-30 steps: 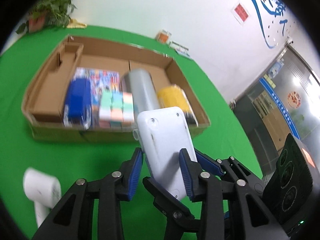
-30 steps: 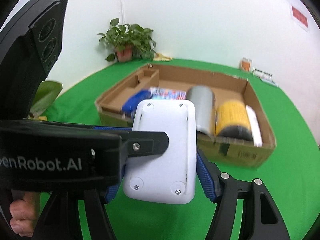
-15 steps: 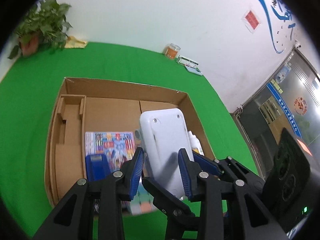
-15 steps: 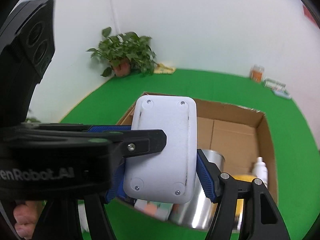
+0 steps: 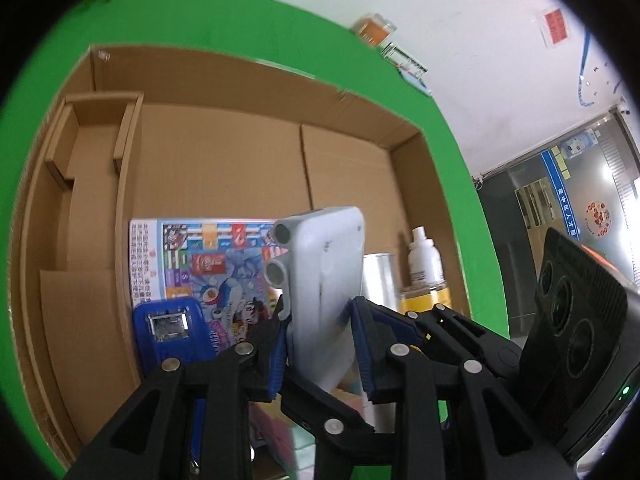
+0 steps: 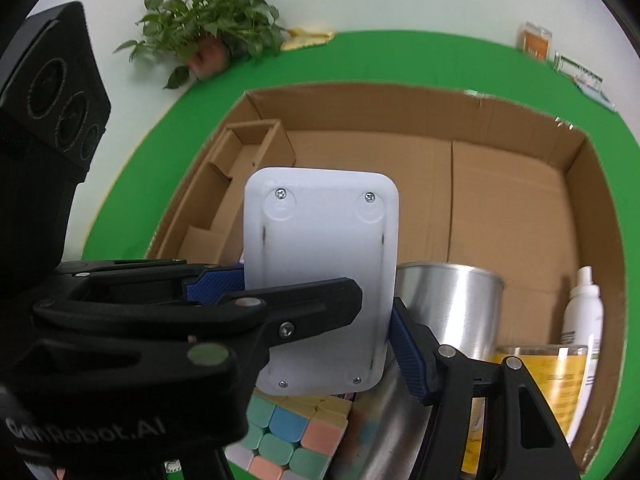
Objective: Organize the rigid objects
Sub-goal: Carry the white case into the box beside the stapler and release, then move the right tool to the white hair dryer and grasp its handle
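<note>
A white device (image 6: 320, 280) is showing against the brown cardboard box (image 6: 500, 208) on a green cloth (image 6: 360, 60). A pastel cube (image 6: 288, 432), silver can (image 6: 444, 304) and blue-padded black gripper (image 5: 320, 344) are glinting nearby.

The white device (image 5: 326, 280) has turned edge-on and dropped lower into the cardboard box (image 5: 224, 156).

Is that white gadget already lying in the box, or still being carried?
Still carried. The white gadget sits clamped between the left claw pads, above the cardboard box.
</note>
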Action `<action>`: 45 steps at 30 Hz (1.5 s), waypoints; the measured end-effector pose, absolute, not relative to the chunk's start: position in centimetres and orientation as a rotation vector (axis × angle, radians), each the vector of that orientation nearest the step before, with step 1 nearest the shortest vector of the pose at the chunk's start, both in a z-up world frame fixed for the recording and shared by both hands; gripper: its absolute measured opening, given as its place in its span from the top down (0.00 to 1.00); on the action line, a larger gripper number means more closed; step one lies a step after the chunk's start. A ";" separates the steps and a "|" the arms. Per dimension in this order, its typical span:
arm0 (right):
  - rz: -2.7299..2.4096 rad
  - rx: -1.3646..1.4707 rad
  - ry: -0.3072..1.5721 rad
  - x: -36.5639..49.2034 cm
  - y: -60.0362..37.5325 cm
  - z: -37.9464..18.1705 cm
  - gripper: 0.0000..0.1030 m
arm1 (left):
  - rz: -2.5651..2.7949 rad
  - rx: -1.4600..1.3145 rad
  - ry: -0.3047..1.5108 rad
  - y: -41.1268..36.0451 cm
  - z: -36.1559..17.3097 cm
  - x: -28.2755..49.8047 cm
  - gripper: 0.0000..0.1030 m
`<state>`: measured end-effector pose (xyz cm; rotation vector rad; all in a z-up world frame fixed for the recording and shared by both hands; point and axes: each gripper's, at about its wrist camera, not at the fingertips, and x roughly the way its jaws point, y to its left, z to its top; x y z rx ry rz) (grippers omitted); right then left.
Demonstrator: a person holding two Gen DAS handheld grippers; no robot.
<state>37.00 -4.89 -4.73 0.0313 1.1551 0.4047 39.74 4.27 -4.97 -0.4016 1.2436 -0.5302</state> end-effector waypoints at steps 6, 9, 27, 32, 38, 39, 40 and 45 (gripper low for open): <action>0.397 0.047 1.213 37.0 -4.6 -6.3 0.38 | -0.530 -0.427 1.280 5.0 -5.8 40.2 0.72; 0.384 0.084 1.200 36.9 -5.3 -5.4 0.35 | -0.443 -0.397 1.242 6.0 -5.0 39.7 0.67; 0.202 -0.089 0.639 15.7 -10.1 -1.1 0.02 | 0.014 -0.031 0.562 7.5 2.2 15.3 0.01; 0.218 -0.069 0.636 11.8 -10.4 -1.3 0.02 | 0.003 -0.069 0.604 8.3 0.7 12.9 0.01; 0.230 -0.053 0.640 8.7 -11.1 -1.5 0.02 | 0.019 -0.076 0.724 9.3 -1.3 12.3 0.01; 0.233 -0.052 0.638 8.4 -11.2 -1.5 0.02 | 0.022 -0.085 0.753 9.6 -1.9 12.3 0.01; 0.239 -0.052 0.637 8.0 -11.4 -1.4 0.02 | 0.023 -0.095 0.785 9.8 -2.6 12.0 0.01; 0.255 -0.054 0.652 6.6 -12.7 -1.8 0.02 | 0.016 -0.247 1.030 11.7 -7.5 11.9 0.01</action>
